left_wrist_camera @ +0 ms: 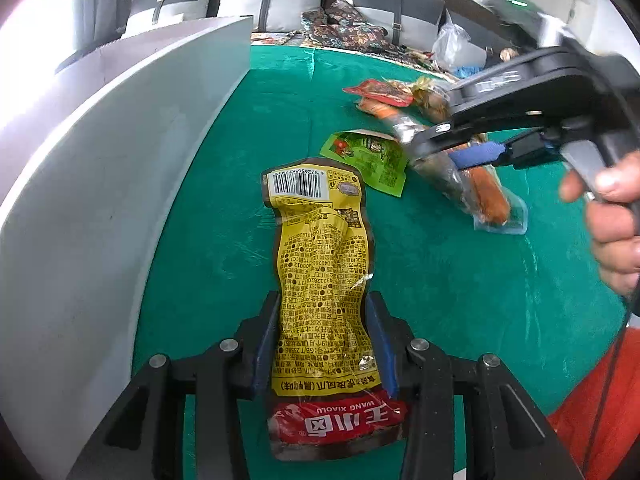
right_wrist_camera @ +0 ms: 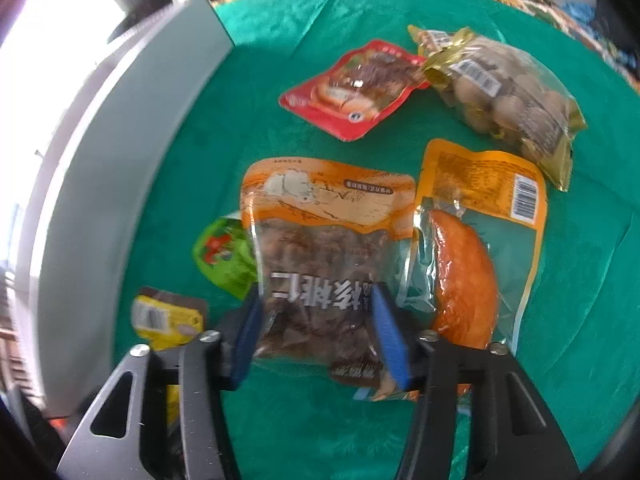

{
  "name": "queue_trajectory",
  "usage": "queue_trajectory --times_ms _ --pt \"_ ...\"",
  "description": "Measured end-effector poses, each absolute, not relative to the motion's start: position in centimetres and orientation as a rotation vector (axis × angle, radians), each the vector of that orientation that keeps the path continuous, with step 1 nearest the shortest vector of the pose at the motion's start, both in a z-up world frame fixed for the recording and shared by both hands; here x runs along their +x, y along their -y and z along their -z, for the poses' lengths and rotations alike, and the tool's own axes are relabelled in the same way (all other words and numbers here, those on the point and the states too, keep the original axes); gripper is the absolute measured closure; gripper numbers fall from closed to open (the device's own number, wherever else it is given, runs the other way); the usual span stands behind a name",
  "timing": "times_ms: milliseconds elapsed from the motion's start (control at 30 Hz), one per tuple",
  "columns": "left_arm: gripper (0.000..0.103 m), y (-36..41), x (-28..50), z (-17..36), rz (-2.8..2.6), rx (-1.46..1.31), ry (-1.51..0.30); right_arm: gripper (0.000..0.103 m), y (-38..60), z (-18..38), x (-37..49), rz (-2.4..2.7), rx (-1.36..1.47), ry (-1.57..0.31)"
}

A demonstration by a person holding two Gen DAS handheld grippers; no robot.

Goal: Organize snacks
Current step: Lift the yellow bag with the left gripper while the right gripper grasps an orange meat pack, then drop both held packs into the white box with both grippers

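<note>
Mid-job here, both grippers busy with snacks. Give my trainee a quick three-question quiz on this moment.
1. True or false: the left gripper is closed on the yellow packet.
2. Which pack sits between the right gripper's fingers? A) red pouch B) walnut pack C) gold-trimmed bag
3. Fill in: the snacks lie on a ____ cloth.

Key: 1 true; 2 B; 3 green.

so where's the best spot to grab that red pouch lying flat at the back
Take the red pouch by a sealed corner or its near short edge, the tool coming in low over the open green cloth on its left. It lies flat, so the jaws need a thin edge to close on. Its right side touches the gold-trimmed bag, leaving no room there.
</note>
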State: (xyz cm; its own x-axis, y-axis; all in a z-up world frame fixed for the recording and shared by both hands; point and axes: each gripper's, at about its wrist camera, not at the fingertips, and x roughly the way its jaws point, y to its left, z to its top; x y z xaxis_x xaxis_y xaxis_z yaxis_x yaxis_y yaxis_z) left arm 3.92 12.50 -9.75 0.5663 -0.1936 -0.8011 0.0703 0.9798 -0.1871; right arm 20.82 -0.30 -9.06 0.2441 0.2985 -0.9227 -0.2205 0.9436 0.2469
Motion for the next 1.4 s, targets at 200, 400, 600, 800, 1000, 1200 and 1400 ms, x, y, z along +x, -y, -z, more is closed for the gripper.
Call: queue_trajectory --times_ms 200,400,600,800,1000,1200,1400 --pt "0.062 -12.9 3.9 9.8 0.161 -0.169 -0.96 0.087 3.3 6.3 19.5 -0.438 0.259 -1.215" --pt "0.062 -13.2 4.0 9.8 0.158 -0.18 -0.964 0.088 10.1 5.5 17.8 -0.42 0.479 -1.153" --pt "0.062 -13.2 4.3 9.9 0.158 -0.189 -0.959 0.065 15.7 4.0 17.0 -0.318 0.492 -1.09" --pt "0.062 -13.2 4.1 9.8 0.159 -0.186 -0.958 0.035 15.1 3.2 17.7 -0.242 0.359 -1.081" --pt "0.062 -12.8 3.9 9.7 0.164 -0.164 -0.955 0.028 10.6 5.5 19.0 -0.141 -0.079 -1.129" --pt "0.062 -12.9 4.1 9.8 0.174 -0.172 -0.954 0.012 14.6 10.2 21.1 -0.002 -0.008 -1.266" --pt "0.064 -13.4 4.2 9.7 0.203 -0.227 -0.949 0.041 17.9 8.9 20.2 -0.072 0.131 -1.232"
